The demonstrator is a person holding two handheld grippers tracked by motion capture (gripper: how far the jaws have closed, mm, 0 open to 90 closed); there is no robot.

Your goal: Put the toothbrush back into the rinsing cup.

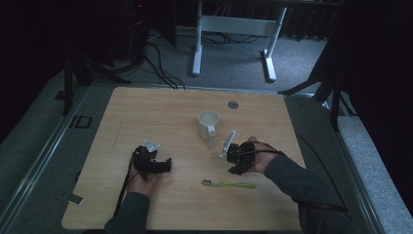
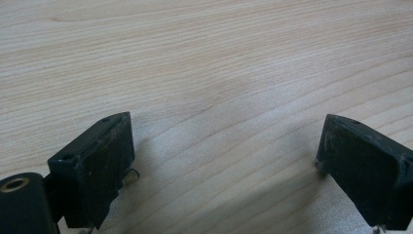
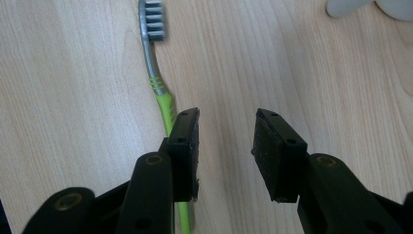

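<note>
While your right claw [image 3: 224,146] hangs apart just beside the green toothbrush [image 3: 163,95], your left claw [image 2: 224,161] gapes over bare tabletop [image 2: 204,58].

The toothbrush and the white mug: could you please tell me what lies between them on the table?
In the high view, only bare wood lies between the toothbrush and the white mug; the right hand-held gripper hangs beside that stretch.

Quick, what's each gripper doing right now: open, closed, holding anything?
Left gripper: open, empty, over bare table.
Right gripper: open, holding nothing; toothbrush lies beside its jaw.
</note>
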